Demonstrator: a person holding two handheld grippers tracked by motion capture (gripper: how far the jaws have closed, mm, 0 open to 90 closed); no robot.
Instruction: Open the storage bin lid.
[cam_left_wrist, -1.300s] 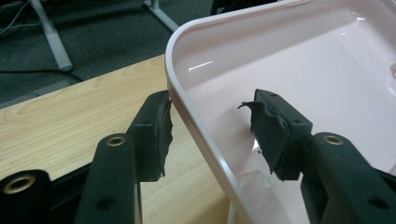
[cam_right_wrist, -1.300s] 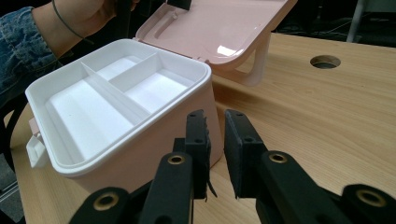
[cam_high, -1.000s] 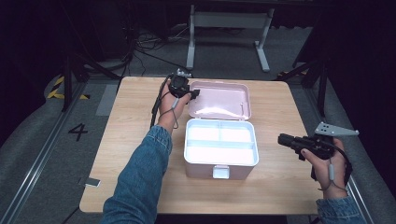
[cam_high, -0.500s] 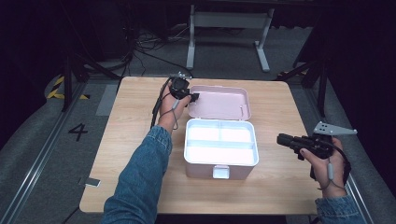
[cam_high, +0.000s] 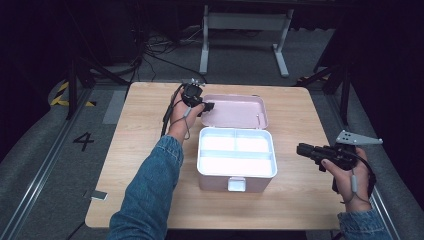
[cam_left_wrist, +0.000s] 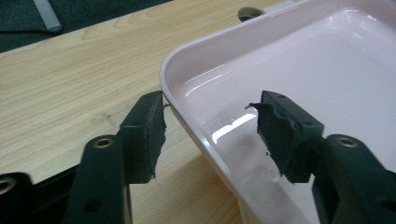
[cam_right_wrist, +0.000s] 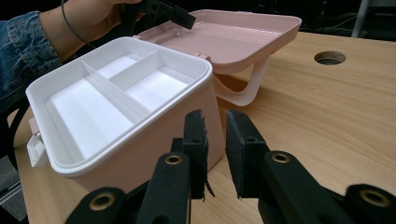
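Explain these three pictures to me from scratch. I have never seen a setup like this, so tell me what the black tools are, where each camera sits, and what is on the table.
A person sits at a wooden table and holds a two-jaw hand tool, called a gripper, in each hand. The high view comes from a fixed camera above the table. The other two come from small cameras riding on the grippers, looking along their black jaws.

On the table stands a pink box with a white divided tray inside. Its lid is swung open and lies back behind it.

The left gripper is open, with one jaw on each side of the lid's rim at a corner, not clamped. The right gripper waits to the right of the box, holding nothing; its jaws stand slightly apart.
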